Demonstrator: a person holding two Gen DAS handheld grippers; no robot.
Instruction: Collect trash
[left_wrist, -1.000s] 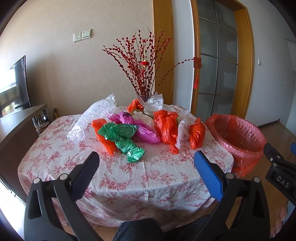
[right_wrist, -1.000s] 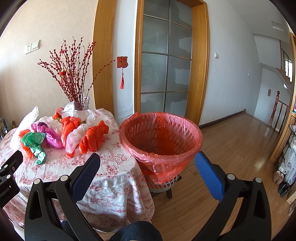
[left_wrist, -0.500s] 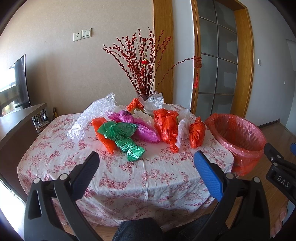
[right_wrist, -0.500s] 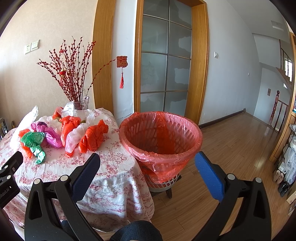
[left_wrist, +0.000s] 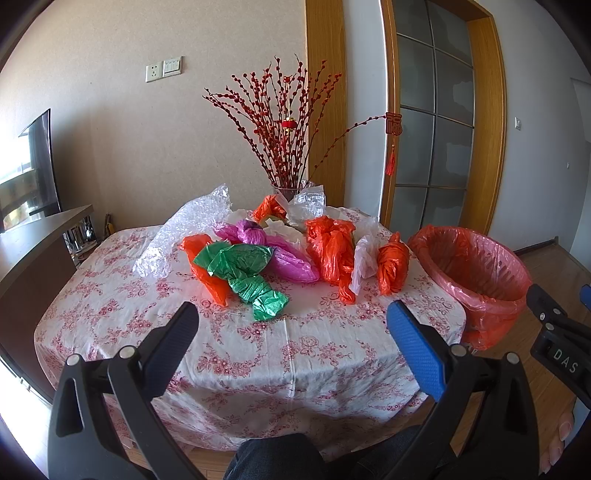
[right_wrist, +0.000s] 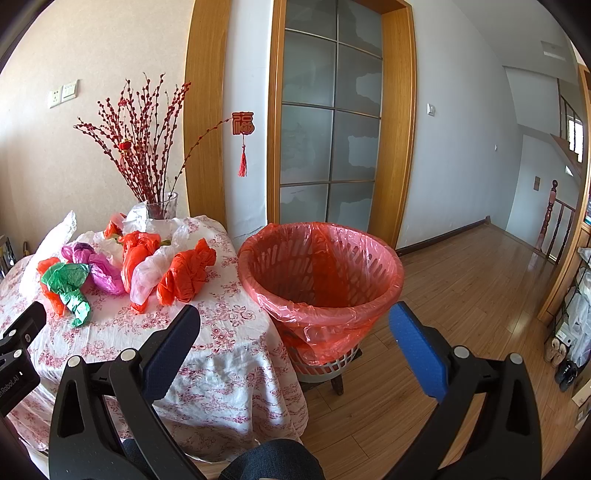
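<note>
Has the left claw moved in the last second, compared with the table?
No. In the left wrist view the left claw hangs open before the floral-cloth table, and the crumpled green plastic bag keeps its place.

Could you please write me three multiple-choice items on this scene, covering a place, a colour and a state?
1. Where does the waste basket stand?
A. On the table
B. On the floor beside the table
C. Under the table

2. What colour is the crumpled bag nearest the front edge of the table?
A. Green
B. Blue
C. Yellow

3. How is the left gripper?
A. Shut on a bag
B. Shut on nothing
C. Open, holding nothing

Answers: 1 B, the right wrist view shows its base low down by the wooden floor, next to the hanging tablecloth. 2 A, the green bag lies in front of the orange and pink ones. 3 C, its fingers stand wide apart with only tablecloth between them.
</note>
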